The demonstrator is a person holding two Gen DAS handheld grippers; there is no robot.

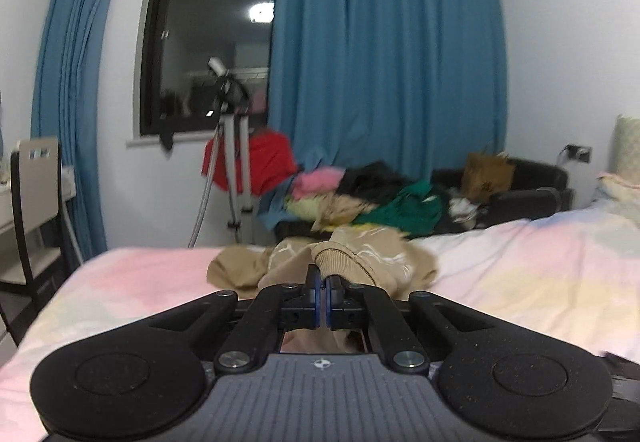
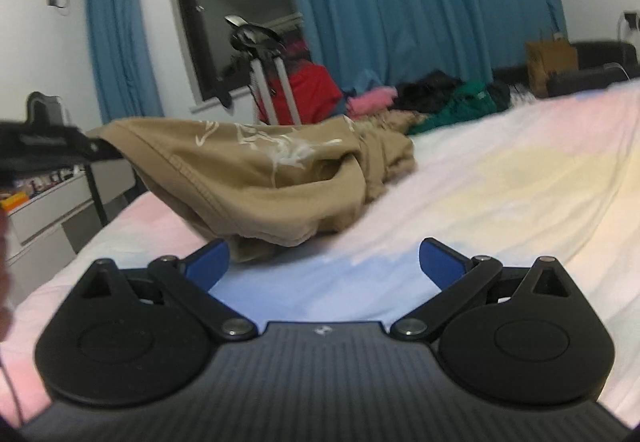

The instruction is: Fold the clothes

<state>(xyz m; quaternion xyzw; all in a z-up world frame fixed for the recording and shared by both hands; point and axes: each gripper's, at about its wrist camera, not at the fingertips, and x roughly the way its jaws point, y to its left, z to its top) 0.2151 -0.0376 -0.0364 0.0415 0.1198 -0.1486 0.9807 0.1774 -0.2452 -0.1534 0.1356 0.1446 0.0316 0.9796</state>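
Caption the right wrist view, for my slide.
Open right gripper faces a tan garment lifted off the bed by the left gripper.

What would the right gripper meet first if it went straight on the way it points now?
Probably the tan garment. The open right gripper hangs over the bedsheet, and the garment's low hem lies just ahead, slightly left of centre. Depth is unclear, so it may graze the sheet first.

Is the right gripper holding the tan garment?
No, the right gripper is wide open above the bedsheet, with the tan garment beyond it.
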